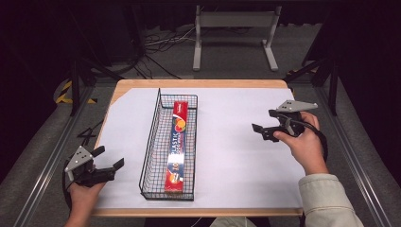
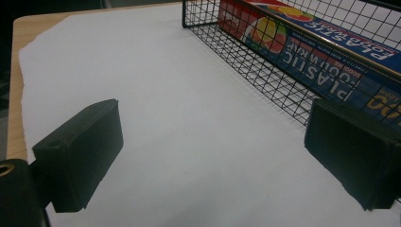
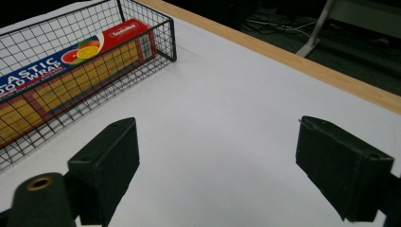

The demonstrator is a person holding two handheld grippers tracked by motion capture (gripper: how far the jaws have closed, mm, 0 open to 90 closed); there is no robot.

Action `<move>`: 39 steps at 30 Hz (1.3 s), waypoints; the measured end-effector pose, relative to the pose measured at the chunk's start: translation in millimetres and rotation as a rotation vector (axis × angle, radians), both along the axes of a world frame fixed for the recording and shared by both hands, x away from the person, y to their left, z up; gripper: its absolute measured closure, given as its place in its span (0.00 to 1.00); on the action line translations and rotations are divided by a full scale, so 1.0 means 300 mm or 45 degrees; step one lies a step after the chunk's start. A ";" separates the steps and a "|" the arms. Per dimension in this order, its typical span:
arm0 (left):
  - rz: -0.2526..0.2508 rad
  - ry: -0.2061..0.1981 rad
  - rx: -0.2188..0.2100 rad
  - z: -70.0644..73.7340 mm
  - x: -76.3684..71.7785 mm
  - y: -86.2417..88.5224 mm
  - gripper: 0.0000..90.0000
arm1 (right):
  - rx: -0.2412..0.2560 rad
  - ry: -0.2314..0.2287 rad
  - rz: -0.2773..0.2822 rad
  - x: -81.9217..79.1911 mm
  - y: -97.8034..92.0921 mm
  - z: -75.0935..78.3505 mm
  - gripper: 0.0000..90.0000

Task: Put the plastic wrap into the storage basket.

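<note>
A long red and blue box of plastic food wrap (image 1: 178, 144) lies lengthwise in a black wire basket (image 1: 150, 142) at the middle left of the white sheet (image 1: 227, 156). My left gripper (image 1: 109, 158) is held near the table's front left corner, open and empty, just left of the basket. In the left gripper view the box (image 2: 307, 45) lies behind the basket mesh (image 2: 265, 78). My right gripper (image 1: 263, 121) hovers open over the sheet at the right, apart from the basket. The right gripper view has the box (image 3: 71, 71) and basket (image 3: 146, 28) at upper left.
The wooden table edge (image 1: 198, 83) frames the white sheet. Beyond the table, a grey metal stand (image 1: 234, 35) and cables (image 1: 156, 45) sit on the floor. Bare sheet lies between the basket and my right gripper.
</note>
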State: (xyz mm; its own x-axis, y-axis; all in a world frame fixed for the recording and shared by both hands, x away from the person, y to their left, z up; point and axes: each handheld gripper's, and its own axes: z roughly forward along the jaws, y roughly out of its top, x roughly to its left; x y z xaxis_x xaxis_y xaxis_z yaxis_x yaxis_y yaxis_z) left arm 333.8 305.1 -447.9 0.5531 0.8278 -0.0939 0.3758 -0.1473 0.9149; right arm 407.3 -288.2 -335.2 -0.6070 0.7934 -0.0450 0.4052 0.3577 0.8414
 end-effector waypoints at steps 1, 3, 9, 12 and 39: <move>0.000 0.000 0.000 0.000 0.000 0.000 0.07 | 0.000 0.000 0.000 0.000 0.000 0.000 0.16; 0.005 -0.005 0.001 0.000 -0.001 0.000 0.07 | 0.011 -0.004 -0.015 -0.011 -0.013 -0.023 0.16; 0.016 -0.011 -0.003 -0.004 -0.001 0.001 0.07 | 0.031 0.006 -0.039 -0.055 -0.042 -0.101 0.15; 0.021 -0.011 -0.007 -0.009 0.001 0.003 0.07 | 0.043 0.010 -0.040 -0.069 -0.050 -0.121 0.14; 0.014 -0.021 0.021 -0.026 0.003 -0.005 0.06 | 0.063 0.056 -0.095 -0.174 -0.087 -0.326 0.14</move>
State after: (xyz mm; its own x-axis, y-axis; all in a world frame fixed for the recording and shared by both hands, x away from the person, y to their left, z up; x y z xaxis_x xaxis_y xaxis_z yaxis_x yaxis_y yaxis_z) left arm 334.7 303.6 -455.7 0.5453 0.8352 -0.0710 0.3621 -0.1583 0.9186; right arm 355.1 -314.5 -433.0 -0.5466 0.8371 0.0207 0.4660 0.2836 0.8381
